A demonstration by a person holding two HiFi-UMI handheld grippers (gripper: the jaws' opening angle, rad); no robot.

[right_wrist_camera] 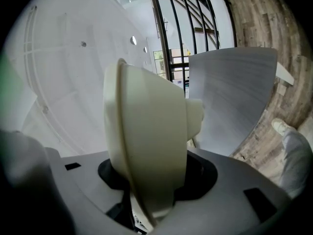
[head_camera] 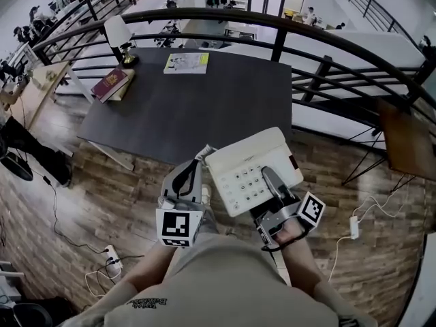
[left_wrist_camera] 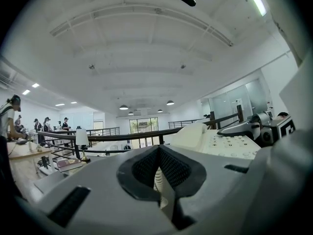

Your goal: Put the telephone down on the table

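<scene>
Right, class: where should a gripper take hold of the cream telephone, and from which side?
Take the telephone by its near edge, from the person's side, as the right gripper does: the body is broad and flat, and only at an edge do the jaws span it.

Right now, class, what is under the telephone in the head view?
The telephone, gripped by the right gripper, is held over the near edge of the dark table and the wooden floor. What lies directly beneath its body is covered from view.

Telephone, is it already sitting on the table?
No, the right gripper holds the telephone up in the air, near the edge of the table.
</scene>
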